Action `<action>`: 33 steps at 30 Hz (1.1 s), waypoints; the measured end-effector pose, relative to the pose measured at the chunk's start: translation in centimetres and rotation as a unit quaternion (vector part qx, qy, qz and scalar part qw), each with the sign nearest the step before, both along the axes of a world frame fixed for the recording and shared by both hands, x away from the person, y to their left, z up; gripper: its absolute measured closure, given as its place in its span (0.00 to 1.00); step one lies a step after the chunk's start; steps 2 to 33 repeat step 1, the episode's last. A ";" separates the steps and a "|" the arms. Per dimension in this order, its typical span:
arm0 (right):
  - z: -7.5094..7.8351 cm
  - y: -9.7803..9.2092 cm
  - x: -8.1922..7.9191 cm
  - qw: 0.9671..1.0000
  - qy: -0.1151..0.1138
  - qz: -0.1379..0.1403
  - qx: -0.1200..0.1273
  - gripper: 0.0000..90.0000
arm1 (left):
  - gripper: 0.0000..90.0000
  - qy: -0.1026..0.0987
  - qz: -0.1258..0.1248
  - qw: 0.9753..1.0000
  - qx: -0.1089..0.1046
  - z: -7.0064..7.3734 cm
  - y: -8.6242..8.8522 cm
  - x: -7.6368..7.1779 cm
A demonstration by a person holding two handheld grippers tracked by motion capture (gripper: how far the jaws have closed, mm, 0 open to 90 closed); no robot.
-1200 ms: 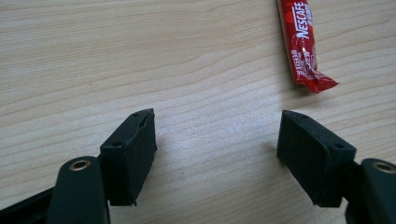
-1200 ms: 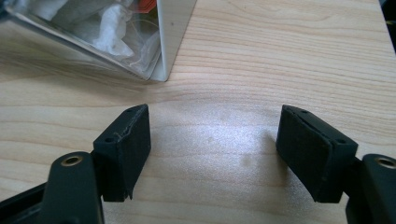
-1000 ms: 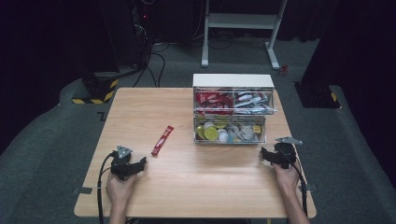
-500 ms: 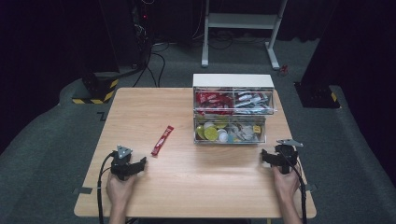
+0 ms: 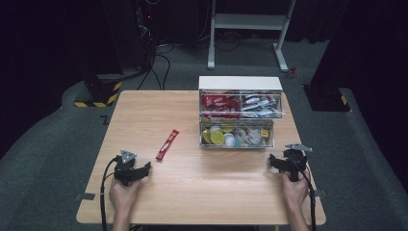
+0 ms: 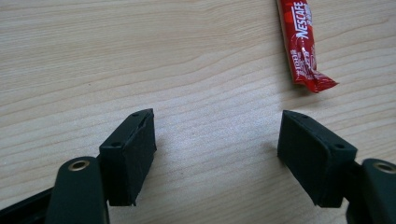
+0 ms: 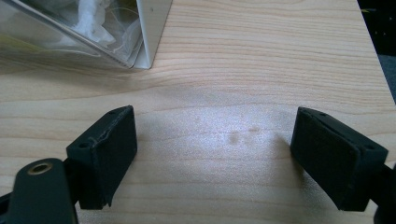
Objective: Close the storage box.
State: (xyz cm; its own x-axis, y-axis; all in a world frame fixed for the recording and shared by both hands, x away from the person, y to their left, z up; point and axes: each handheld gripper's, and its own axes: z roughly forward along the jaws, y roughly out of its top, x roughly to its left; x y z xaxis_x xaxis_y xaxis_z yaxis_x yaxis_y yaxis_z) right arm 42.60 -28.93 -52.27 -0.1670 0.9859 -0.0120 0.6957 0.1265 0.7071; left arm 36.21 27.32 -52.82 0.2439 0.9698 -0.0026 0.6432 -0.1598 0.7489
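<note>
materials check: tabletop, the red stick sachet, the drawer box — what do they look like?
Tabletop: pale wood or wood-look laminate; grain lines, soft sheen.
Red stick sachet: glossy plastic or foil film; highlights, crimped end.
Drawer box: clear hard plastic drawers, contents visible, in a white opaque shell, likely plastic too.

Both forearms come in bare, no sleeves; the left gripper (image 5: 131, 169) is black with a grey three-cornered plate on top and a black cable; the right gripper (image 5: 287, 161) matches; blocky black jaws carry small screw holes and brass-ringed pivots.
</note>
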 end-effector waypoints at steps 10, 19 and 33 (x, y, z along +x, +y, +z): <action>0.0 0.0 0.0 1.000 0.000 0.000 0.000 0.16 | 0.31 0.000 -0.001 1.000 0.000 0.0 0.0 0.0; 0.0 0.0 0.0 1.000 0.000 0.000 0.000 0.16 | 0.31 0.000 -0.001 1.000 0.000 0.0 0.0 0.0; 0.0 0.0 0.0 1.000 0.000 0.000 0.000 0.16 | 0.31 0.000 -0.001 1.000 0.000 0.0 0.0 0.0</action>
